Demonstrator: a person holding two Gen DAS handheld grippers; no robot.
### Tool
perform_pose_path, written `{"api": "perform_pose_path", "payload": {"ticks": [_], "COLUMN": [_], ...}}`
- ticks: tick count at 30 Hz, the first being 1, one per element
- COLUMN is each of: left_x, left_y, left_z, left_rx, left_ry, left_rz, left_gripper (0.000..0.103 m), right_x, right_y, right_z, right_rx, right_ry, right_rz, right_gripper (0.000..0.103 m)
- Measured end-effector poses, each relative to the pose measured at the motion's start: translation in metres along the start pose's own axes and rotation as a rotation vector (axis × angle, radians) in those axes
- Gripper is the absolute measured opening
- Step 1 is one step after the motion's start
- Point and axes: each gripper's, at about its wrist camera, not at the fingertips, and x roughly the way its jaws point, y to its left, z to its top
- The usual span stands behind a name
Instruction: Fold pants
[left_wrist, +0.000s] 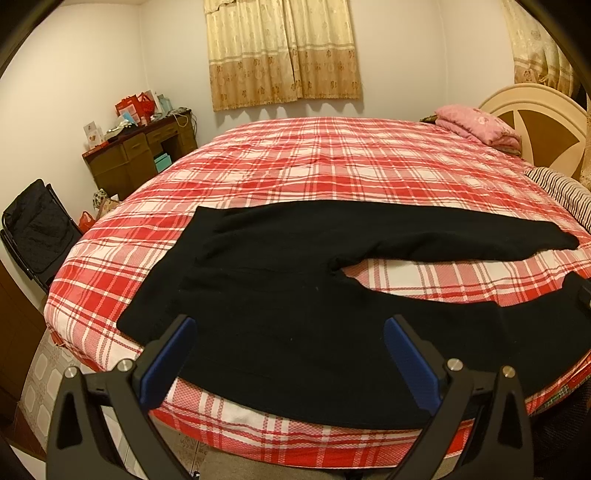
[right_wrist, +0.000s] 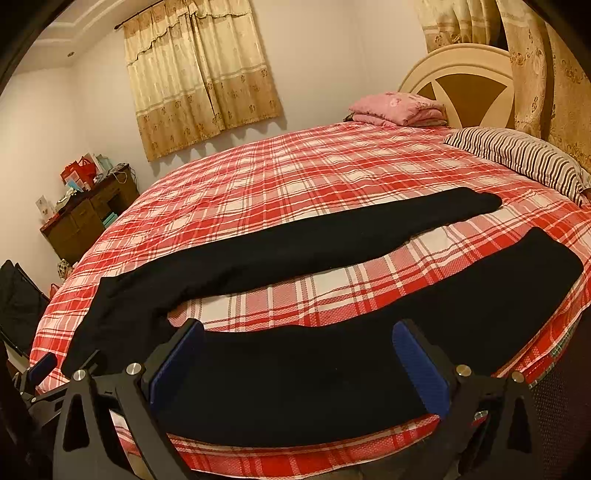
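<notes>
Black fabric pants (left_wrist: 280, 295) lie flat on the red plaid bedspread (left_wrist: 314, 166), legs splayed apart. Left gripper (left_wrist: 290, 354) and right gripper (right_wrist: 299, 360) both spread, empty, hovering above the near leg. Pinch waistband corner and near cuff together, lift evenly, and lay the near leg onto the far leg.

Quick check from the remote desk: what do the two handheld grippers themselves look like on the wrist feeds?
Both match. The left gripper and right gripper each have a black angular frame with triangular cutouts and round silver bolt heads. The fingers carry flat blue textured pads. No cables, markings, sleeves or hands show.
</notes>
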Motion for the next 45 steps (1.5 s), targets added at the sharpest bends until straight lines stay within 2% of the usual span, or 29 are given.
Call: {"api": "perform_pose_path", "payload": {"ticks": [25,33,37,40,45], "left_x": [0.002,0.015,0.028,0.048,0.088], "left_y": [0.001,0.005,0.014,0.029,0.079], "left_z": [-0.002,-0.004,-0.003,-0.001,0.020], "left_rx": [-0.003,0.004,0.028,0.060,0.022], "left_ry": [0.006,0.026,0.032,0.069,0.136], "left_rz": [-0.002,-0.003,-0.003,-0.014,0.000], "left_gripper": [0.103,0.103,0.103,0.103,0.103], "right_x": [0.004,0.013,0.023,0.034,0.058], "right_y": [0.003,0.004,0.001,0.000,0.006], "right_z": [-0.001,-0.003,-0.004,-0.004,0.005], "right_rx": [-0.006,-0.007,-0.043,-0.096,-0.154], "right_ry": [0.033,0.082,0.085,0.083,0.106], "right_rz": [0.003,0.021,0.043,0.064,0.098], "right_gripper": [0.102,0.102,0.102,0.102,0.102]}}
